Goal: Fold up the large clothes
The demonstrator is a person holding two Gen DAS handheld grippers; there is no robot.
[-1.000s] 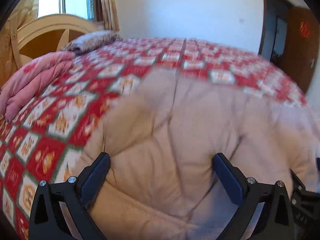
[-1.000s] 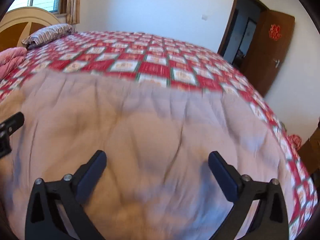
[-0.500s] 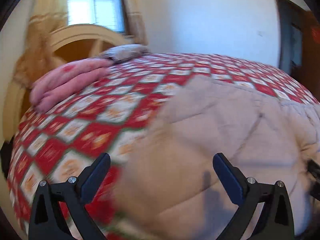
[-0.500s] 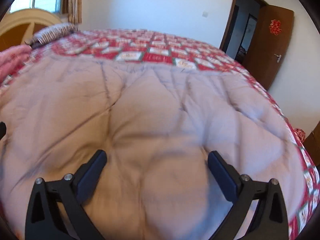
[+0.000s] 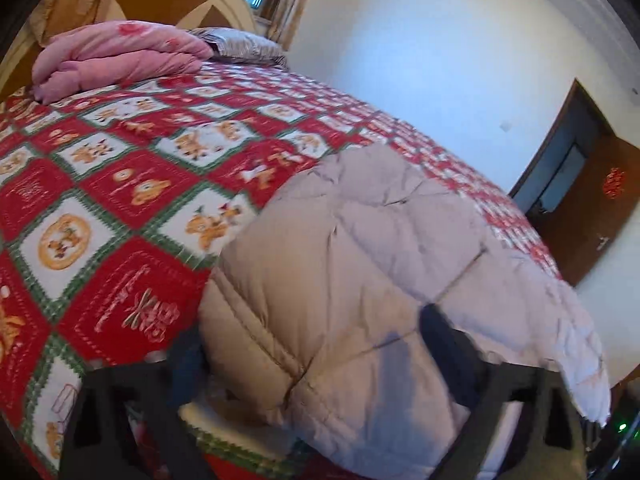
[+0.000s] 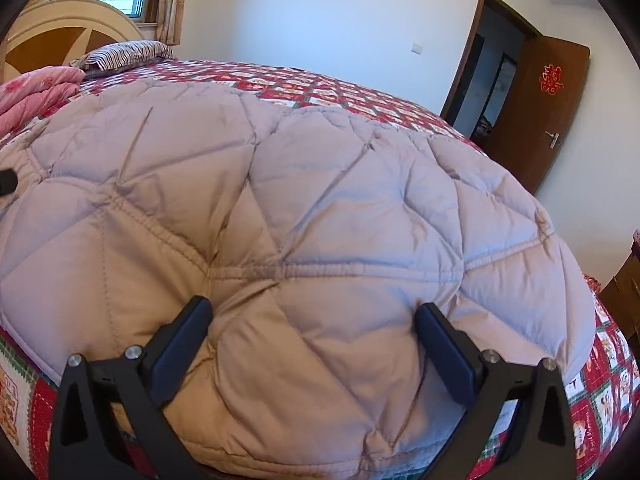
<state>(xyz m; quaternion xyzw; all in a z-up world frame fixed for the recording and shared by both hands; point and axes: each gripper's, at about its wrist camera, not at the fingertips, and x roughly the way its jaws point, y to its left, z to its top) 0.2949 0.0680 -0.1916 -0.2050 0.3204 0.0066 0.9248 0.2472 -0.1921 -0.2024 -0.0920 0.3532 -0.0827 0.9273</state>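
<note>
In the left wrist view, the left gripper [image 5: 316, 354] is closing its jaws around the near edge of the beige quilted coat [image 5: 360, 280], which lies on the red patterned bedspread [image 5: 120, 184]; whether the pads press yet is unclear. In the right wrist view, the right gripper [image 6: 314, 344] stands wide apart, straddling the coat's [image 6: 300, 208] puffy hem without pinching it.

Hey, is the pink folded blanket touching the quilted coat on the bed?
Cannot tell. The right wrist view puts the pink folded blanket right beside the quilted coat, but their meeting edge is unclear.
</note>
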